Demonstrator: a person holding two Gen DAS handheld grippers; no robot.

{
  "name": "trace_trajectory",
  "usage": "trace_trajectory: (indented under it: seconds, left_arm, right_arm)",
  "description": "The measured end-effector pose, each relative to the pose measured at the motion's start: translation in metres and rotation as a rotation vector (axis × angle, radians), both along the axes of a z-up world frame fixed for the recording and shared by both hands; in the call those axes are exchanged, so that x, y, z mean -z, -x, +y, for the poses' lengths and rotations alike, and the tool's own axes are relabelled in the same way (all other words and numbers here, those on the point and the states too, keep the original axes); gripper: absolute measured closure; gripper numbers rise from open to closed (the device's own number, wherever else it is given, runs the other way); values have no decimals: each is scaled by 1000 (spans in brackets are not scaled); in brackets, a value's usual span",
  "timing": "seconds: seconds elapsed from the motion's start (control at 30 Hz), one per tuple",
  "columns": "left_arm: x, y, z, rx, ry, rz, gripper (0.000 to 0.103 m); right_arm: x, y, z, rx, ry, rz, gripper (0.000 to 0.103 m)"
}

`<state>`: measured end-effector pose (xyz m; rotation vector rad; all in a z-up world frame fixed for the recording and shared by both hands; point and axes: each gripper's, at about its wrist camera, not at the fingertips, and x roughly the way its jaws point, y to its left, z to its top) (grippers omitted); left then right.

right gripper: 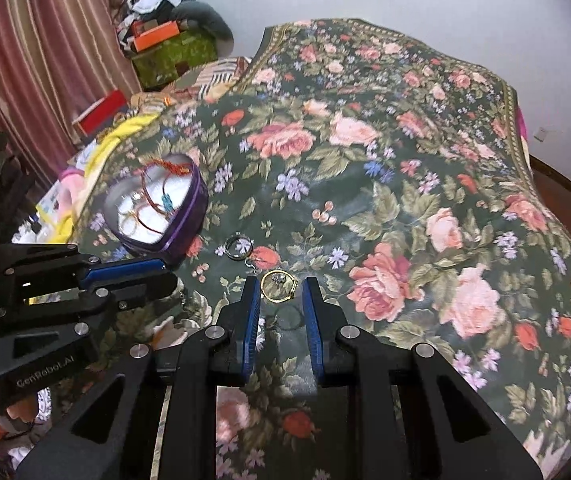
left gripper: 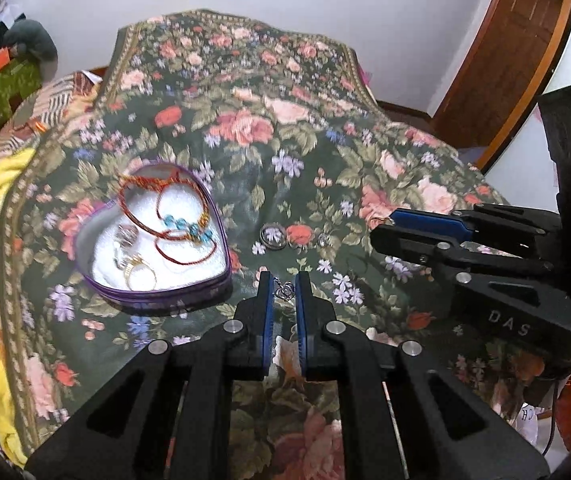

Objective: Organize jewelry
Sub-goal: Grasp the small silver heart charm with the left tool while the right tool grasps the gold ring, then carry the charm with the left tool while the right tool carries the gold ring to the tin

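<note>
Floral tapestry bedspread [left gripper: 269,92], dark green with pink roses, covers the bed and carries all the jewelry.

Heart-shaped tin [left gripper: 221,236], purple wall, white lining, sits on the left part of the spread. Inside it: red cord bracelets [left gripper: 141,200], 1 with turquoise beads [left gripper: 183,226], a gold bangle [left gripper: 141,276] and a silver ring [left gripper: 126,234].

Left gripper [left gripper: 284,289]: blue-padded fingers [left gripper: 266,300] are parted by a narrow gap, with a small silver pendant [left gripper: 285,290] between the tips. It seems to touch the left pad; whether it is pinched or merely lying between them I cannot tell. The gripper is just right of the tin's near corner.

Beyond the left gripper, a round glass locket [left gripper: 273,236] lies on the spread near a red rose, with a small silver piece [left gripper: 322,240] just to its right, too small to identify.

Right gripper [right gripper: 281,292]: fingers [right gripper: 251,312] spread apart, gripping nothing. A gold ring [right gripper: 279,287] with a small silver ornament on top lies on the bedspread between the tips, touching neither pad. The locket [right gripper: 239,247] lies just beyond, with a small hook-like piece [right gripper: 251,266] beside it, and the tin [right gripper: 189,216] is farther off to the left.

Background: white wall, striped curtain [right gripper: 25,60], a green box [right gripper: 173,56] with clutter on top.
</note>
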<state>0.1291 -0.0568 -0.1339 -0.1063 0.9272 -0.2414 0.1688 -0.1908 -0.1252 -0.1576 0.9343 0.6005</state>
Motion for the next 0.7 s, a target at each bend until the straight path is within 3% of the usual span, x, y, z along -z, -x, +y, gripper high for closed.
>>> trace_trajectory:
  seconds: [0.7]
  left_arm:
    - [-64, 24, 53, -130, -9, -180, 94]
  right_arm:
    - [-54, 15, 35, -58, -117, -114, 84]
